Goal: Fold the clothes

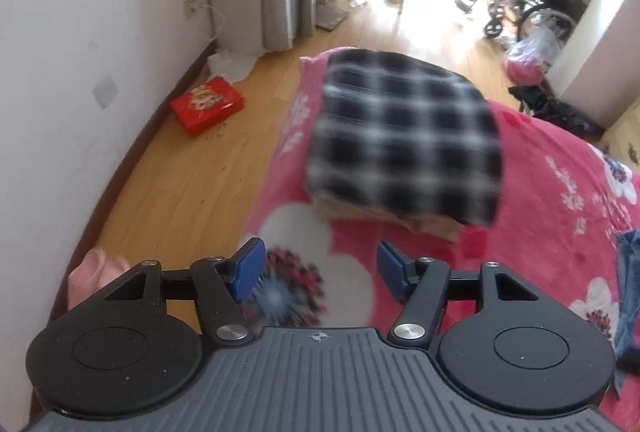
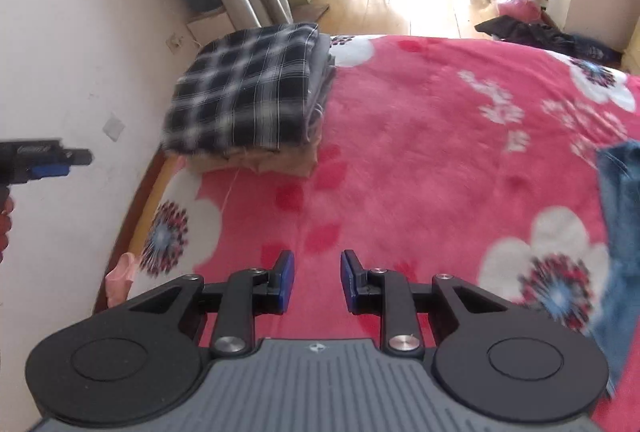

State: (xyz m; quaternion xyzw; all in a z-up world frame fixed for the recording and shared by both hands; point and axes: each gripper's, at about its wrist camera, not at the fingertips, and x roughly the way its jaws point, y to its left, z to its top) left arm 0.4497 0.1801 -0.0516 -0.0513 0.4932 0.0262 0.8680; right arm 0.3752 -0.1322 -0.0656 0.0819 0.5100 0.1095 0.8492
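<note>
Now both claws hang empty above the bed's pink flowered blanket [image 2: 420, 151]. The left claw [image 1: 320, 270] stands with its blue pads wide apart, nothing between them; the right claw [image 2: 317, 282] has a narrower gap, also bare. A folded black-and-white plaid shirt [image 2: 240, 91] tops a stack of folded clothes, with grey and tan garments [image 2: 288, 161] under it, at the bed's far left corner near the wall. A blue denim garment [image 2: 620, 199] lies at the right edge. A red box [image 1: 207, 105] sits on the wooden floor.
</note>
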